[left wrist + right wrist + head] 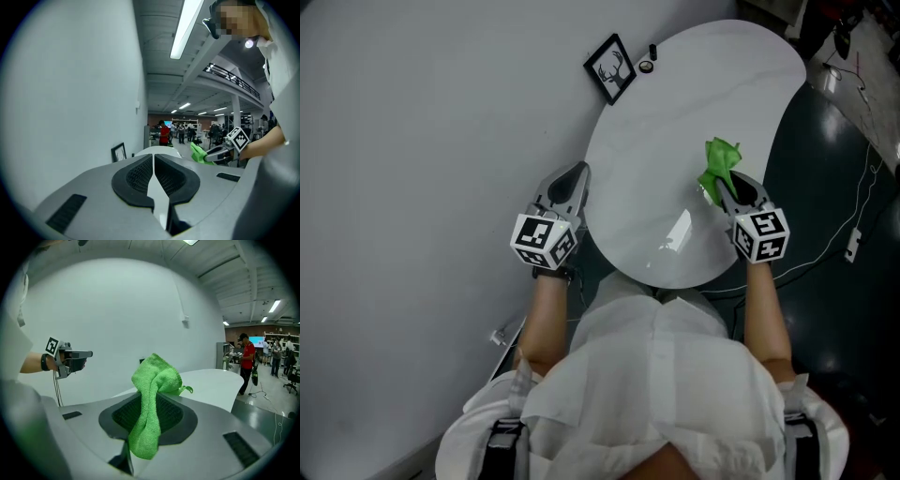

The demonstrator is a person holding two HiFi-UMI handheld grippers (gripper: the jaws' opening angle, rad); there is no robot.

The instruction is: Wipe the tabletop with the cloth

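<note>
My right gripper [719, 186] is shut on the green cloth [721, 161], which it holds bunched above the right side of the white oval tabletop [694, 84]. In the right gripper view the cloth [152, 394] hangs pinched between the jaws and folds over their tips. My left gripper [577, 173] is shut with nothing in it, held just off the table's left edge. From the left gripper view, my left gripper [153, 158] has its pads together, and the cloth [200, 153] shows far right.
A black picture frame [610, 67] leans on the grey wall at the table's far left end, with two small dark objects [648, 62] beside it. Cables and a white plug [853, 244] lie on the dark floor to the right. People stand far off in the hall.
</note>
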